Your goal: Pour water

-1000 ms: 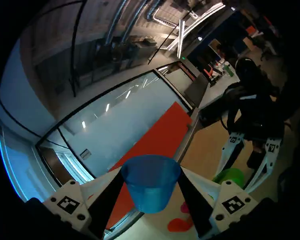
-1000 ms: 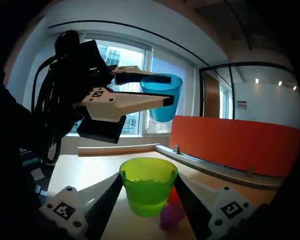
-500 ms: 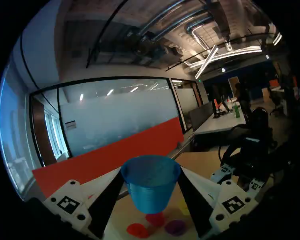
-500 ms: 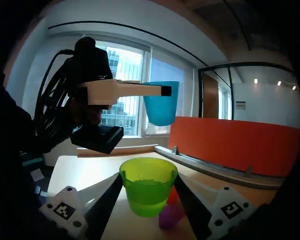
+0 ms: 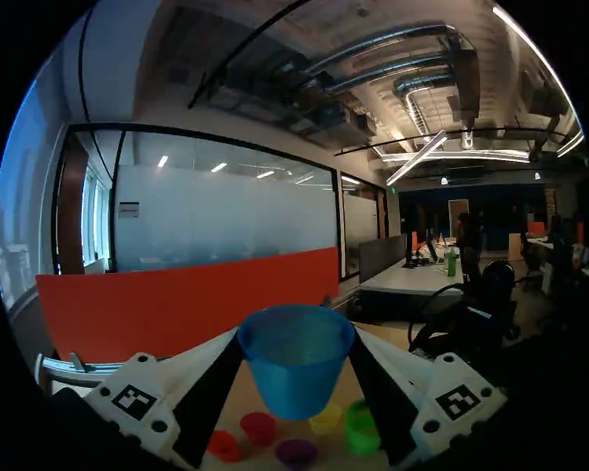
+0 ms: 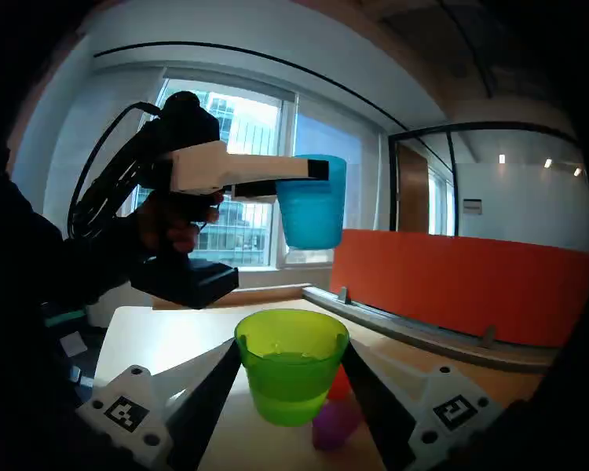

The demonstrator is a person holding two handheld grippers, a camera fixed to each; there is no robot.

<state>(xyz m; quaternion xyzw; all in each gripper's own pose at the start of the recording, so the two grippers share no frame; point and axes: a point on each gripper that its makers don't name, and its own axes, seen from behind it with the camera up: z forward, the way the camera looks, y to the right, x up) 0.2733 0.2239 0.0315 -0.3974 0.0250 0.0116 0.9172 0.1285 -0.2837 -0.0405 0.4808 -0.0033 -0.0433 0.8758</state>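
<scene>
Blue plastic first: in the left gripper view our left gripper (image 5: 296, 334) clamps the blue cup (image 5: 296, 377) upright; we should keep it level and set it down clear of the small cups (image 5: 326, 418) below. In the right gripper view our right gripper (image 6: 291, 349) grips the part-filled green cup (image 6: 291, 388), the blue one hanging above, an orange partition (image 6: 467, 282) beyond.

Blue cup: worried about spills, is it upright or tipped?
Upright: right gripper view shows the blue cup rim-up and level in the left claw.
</scene>
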